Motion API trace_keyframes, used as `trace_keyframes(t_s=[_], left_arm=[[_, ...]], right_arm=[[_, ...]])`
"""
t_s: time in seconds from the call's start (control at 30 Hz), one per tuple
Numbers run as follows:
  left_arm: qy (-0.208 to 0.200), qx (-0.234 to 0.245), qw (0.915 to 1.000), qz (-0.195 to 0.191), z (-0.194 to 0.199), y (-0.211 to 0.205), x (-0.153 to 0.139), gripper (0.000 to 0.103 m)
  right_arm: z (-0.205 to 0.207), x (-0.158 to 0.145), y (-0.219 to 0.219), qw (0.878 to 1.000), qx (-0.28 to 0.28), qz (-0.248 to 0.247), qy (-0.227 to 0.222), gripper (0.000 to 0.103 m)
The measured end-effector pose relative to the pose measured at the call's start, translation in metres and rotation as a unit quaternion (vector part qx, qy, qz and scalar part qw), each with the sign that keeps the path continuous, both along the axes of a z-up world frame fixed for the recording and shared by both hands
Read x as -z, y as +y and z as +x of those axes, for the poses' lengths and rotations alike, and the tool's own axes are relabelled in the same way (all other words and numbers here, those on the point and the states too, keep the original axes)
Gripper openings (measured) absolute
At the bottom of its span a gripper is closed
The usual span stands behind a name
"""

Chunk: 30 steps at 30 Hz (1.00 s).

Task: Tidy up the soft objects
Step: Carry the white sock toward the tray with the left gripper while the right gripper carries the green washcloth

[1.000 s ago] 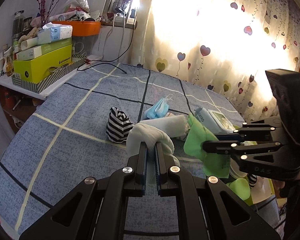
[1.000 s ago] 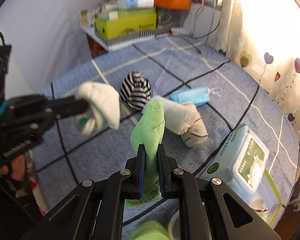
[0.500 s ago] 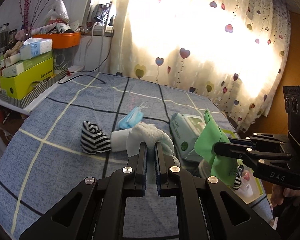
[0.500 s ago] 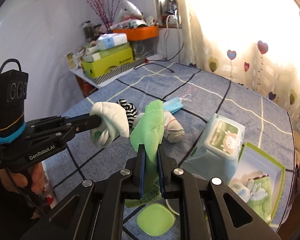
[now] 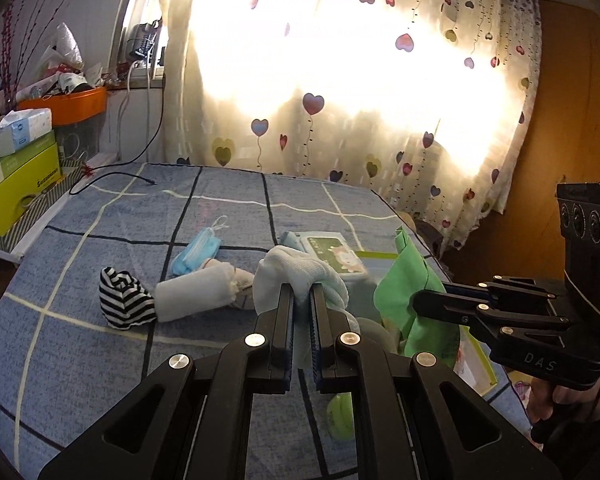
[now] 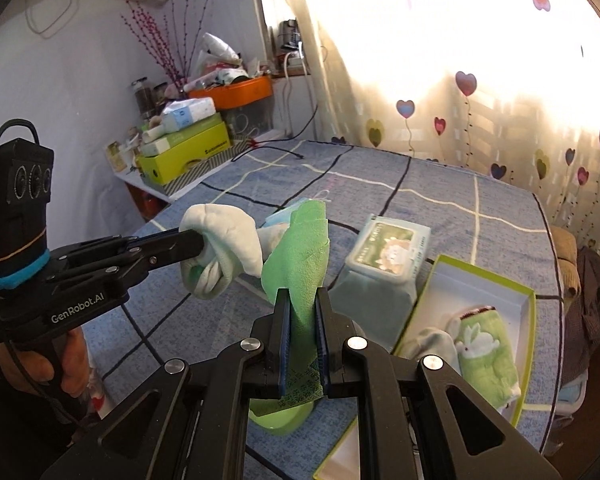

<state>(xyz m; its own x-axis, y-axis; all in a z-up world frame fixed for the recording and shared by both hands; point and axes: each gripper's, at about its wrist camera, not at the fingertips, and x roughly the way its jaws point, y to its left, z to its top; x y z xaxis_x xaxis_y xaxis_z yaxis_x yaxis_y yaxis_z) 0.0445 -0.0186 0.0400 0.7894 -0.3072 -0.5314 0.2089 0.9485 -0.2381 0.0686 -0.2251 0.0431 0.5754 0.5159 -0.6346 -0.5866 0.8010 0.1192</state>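
Note:
My left gripper (image 5: pixel 302 292) is shut on a white sock (image 5: pixel 300 276) and holds it above the bed; it also shows in the right wrist view (image 6: pixel 220 236). My right gripper (image 6: pixel 303 300) is shut on a green cloth (image 6: pixel 300 256), seen too in the left wrist view (image 5: pixel 404 288). A green-rimmed open box (image 6: pixel 528 300) at the right holds a green rabbit sock (image 6: pixel 484 356) and a white sock (image 6: pixel 432 340). On the bed lie a striped sock (image 5: pixel 124 300), a rolled white sock (image 5: pixel 196 296) and a blue face mask (image 5: pixel 196 252).
A wet-wipes pack (image 6: pixel 384 264) lies between the grippers and the box. A green lid (image 6: pixel 276 416) lies under my right gripper. A side shelf (image 6: pixel 188 148) with boxes stands at the far left. A heart-patterned curtain (image 5: pixel 340 100) hangs behind the blue checked bed (image 5: pixel 80 360).
Both grippers have lifted and swung right with their loads, away from the socks on the bed. The open box has come into the right wrist view.

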Motion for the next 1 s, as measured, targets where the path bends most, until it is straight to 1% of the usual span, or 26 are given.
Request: trace_keyframes(t_s=[0.57,0.8,1.0], left_arm=[[0.005,0.068,0.9975,0.016,0.007,-0.059,-0.002,0.007],[0.015,0.101,0.9946,0.017,0.003,-0.082,0.004,0.007],[0.019,0.120,0.9925,0.019,0.002,-0.096,0.005,0.007]], right_arm=[[-0.007,0.001,-0.054,0.998,0.055,0.006,-0.003,0.011],[-0.010,0.004,-0.083,0.996,0.093,0.008,-0.002,0.011],[-0.012,0.005,-0.109,0.992,0.128,0.012,-0.003,0.011]])
